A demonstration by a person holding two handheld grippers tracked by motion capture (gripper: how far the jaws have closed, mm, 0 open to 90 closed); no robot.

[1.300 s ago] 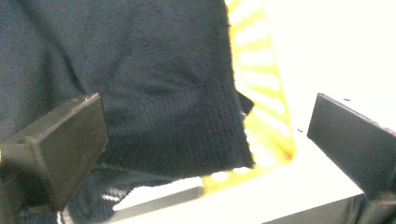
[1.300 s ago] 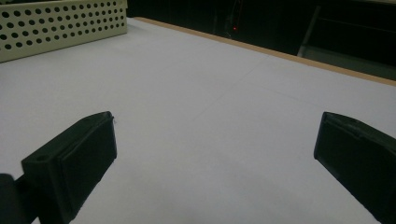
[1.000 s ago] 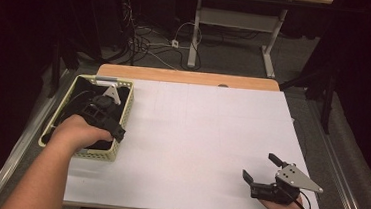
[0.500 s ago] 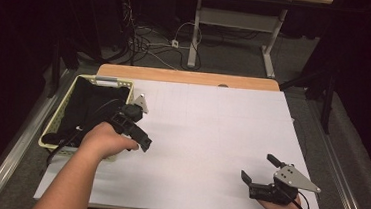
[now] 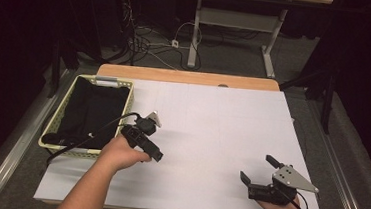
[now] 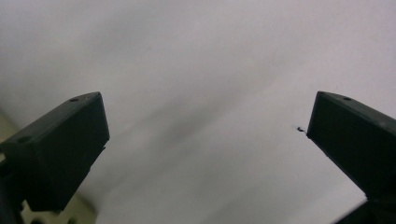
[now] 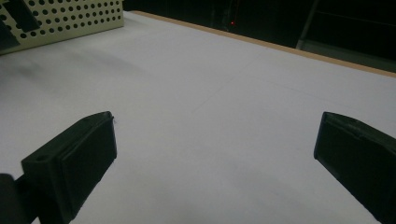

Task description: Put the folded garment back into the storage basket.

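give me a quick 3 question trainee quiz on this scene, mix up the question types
1. True or false: the left claw is closed on black cloth.
2. Multiple choice: where does the basket stand? A) at the table's left edge B) at the middle of the white sheet C) beside the right claw
3. Fill in the missing word: both claws are over the ____ sheet.

Key:
1. False. In the left gripper view its jaws stand wide apart with nothing between them.
2. A
3. white
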